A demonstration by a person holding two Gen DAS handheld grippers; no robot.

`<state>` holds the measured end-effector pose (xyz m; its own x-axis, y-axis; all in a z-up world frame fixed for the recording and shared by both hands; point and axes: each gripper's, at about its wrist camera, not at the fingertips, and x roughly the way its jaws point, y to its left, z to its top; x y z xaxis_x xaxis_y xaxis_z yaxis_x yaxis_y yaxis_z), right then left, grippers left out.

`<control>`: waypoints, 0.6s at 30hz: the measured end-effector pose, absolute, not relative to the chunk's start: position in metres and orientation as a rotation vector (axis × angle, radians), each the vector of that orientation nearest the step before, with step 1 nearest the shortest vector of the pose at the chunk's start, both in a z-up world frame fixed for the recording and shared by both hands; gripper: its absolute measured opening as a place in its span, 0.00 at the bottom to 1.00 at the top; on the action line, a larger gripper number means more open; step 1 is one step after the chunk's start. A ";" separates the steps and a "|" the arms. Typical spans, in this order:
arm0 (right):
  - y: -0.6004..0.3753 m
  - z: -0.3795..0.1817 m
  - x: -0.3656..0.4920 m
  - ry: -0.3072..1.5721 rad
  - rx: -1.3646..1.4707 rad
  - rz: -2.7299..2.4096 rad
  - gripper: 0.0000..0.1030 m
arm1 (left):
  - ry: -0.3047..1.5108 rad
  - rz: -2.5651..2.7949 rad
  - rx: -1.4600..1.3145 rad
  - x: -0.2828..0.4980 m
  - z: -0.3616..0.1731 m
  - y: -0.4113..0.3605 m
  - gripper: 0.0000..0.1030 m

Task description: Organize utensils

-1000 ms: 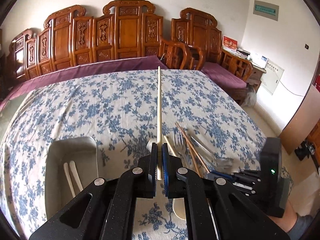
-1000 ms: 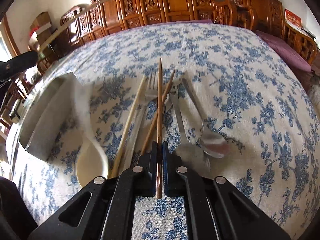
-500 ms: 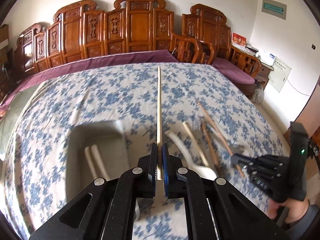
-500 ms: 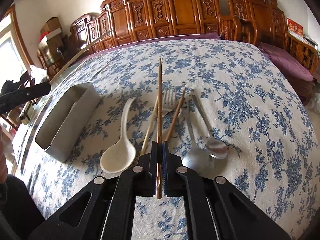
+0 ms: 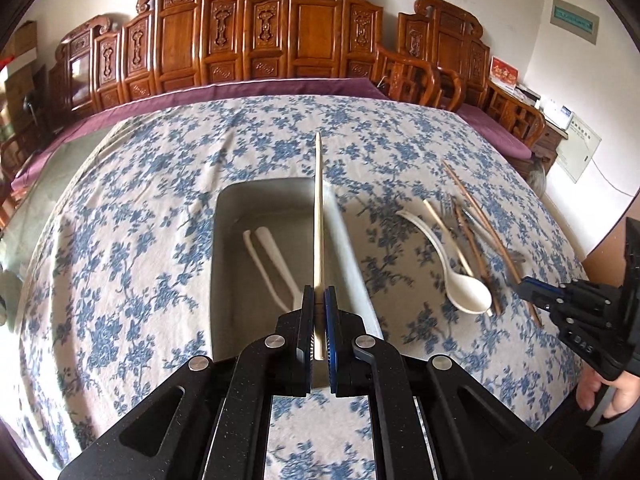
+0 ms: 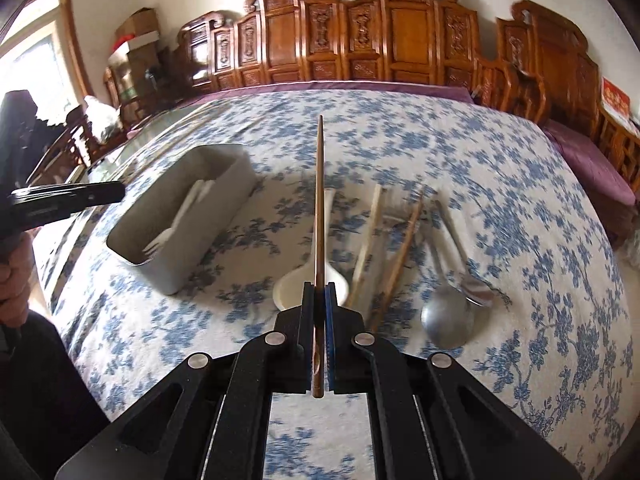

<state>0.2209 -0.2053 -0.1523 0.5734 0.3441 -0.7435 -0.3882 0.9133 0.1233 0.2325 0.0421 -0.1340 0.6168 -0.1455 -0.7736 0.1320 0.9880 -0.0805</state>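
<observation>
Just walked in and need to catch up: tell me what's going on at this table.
A person is sorting utensils with two handheld grippers. The left gripper is shut on a pale chopstick above the grey bin. The right gripper is shut on a brown chopstick. Spoons, a fork and chopsticks remain on the tablecloth.

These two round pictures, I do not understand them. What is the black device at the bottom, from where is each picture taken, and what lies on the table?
There is no robot. A person holds one hand-held gripper in each hand, and a wide-angle camera on each looks along its two fingers.

In the left view, the left hand-held gripper is shut on a pale chopstick, above a grey bin holding white utensils.

In the right view, the right hand-held gripper is shut on a brown chopstick.

On the flowered tablecloth lie a white spoon, more chopsticks, a fork, partly blurred, and metal spoons.
</observation>
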 end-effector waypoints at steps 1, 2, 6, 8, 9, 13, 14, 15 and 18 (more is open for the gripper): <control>-0.200 -0.151 0.219 0.858 -0.063 0.435 0.06 | 0.896 -0.158 -0.021 0.232 -0.136 0.045 0.04; -0.195 -0.149 0.217 0.857 -0.070 0.441 0.06 | 0.904 -0.158 -0.028 0.232 -0.140 0.047 0.04; -0.180 -0.143 0.211 0.851 -0.081 0.457 0.06 | 0.928 -0.159 -0.045 0.228 -0.154 0.056 0.04; -0.173 -0.139 0.209 0.847 -0.084 0.462 0.06 | 0.940 -0.158 -0.048 0.227 -0.161 0.059 0.04; -0.169 -0.137 0.209 0.846 -0.084 0.464 0.06 | 0.948 -0.158 -0.056 0.227 -0.164 0.062 0.04; -0.157 -0.135 0.206 0.848 -0.083 0.475 0.06 | 0.970 -0.157 -0.078 0.228 -0.172 0.068 0.04; -0.155 -0.135 0.206 0.851 -0.083 0.477 0.06 | 0.972 -0.158 -0.080 0.229 -0.174 0.068 0.04; -0.152 -0.135 0.205 0.854 -0.085 0.481 0.06 | 0.977 -0.161 -0.086 0.229 -0.176 0.069 0.04; -0.141 -0.135 0.204 0.864 -0.093 0.494 0.06 | 0.975 -0.160 -0.093 0.230 -0.178 0.071 0.04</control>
